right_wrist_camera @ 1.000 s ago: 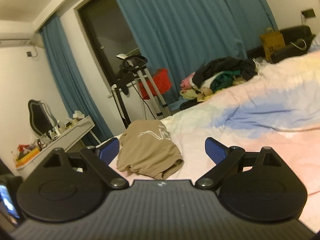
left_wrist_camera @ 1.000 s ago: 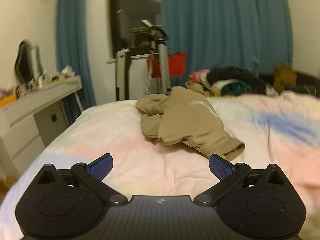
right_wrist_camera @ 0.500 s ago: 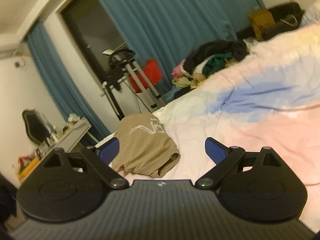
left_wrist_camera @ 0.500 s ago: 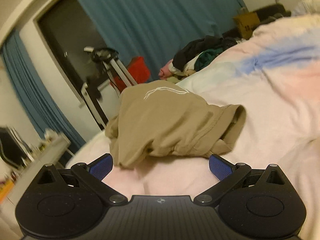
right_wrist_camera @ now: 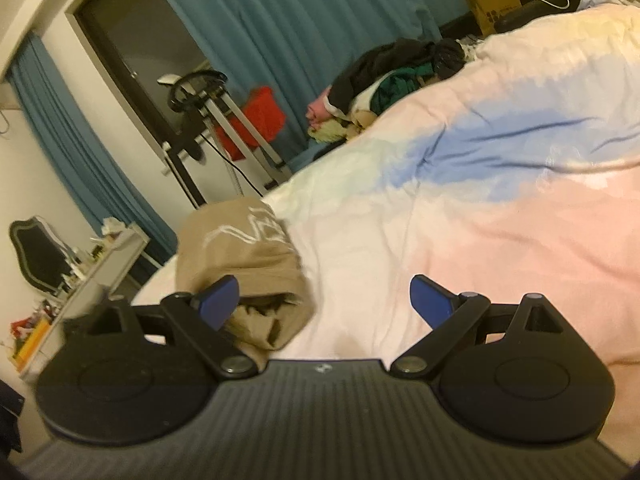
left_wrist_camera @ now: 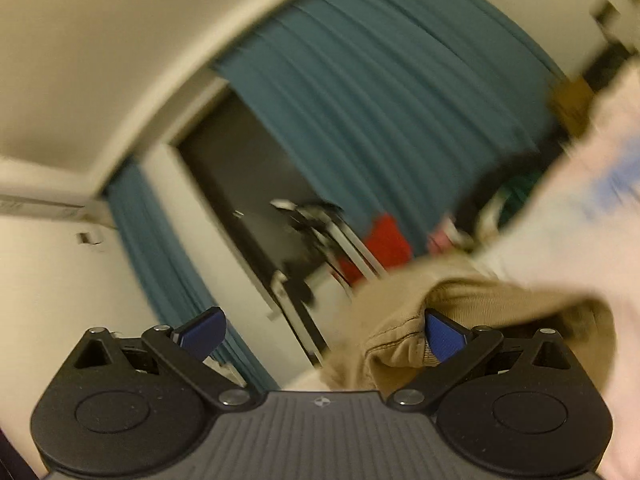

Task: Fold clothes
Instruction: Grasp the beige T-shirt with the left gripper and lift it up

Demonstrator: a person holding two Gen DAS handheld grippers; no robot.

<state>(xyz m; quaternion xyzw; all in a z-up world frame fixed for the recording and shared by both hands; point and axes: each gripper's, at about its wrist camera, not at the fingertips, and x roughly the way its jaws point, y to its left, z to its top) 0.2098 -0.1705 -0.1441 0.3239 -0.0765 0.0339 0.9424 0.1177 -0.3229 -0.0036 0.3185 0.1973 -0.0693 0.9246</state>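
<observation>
Tan garment [right_wrist_camera: 244, 248], unreadable white print

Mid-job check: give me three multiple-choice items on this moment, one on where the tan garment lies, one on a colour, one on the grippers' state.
1. The tan garment lies:
A. on the desk
B. on the bed, near its edge
C. on the floor

2. The curtain is:
A. red
B. white
C. teal blue

3. The left gripper and right gripper are:
A. both open
B. both shut
C. one shut on the garment

Answers: 1 B, it rests on the pastel duvet; 2 C, teal folds flank the window; 3 A, both jaws stand spread.
</observation>
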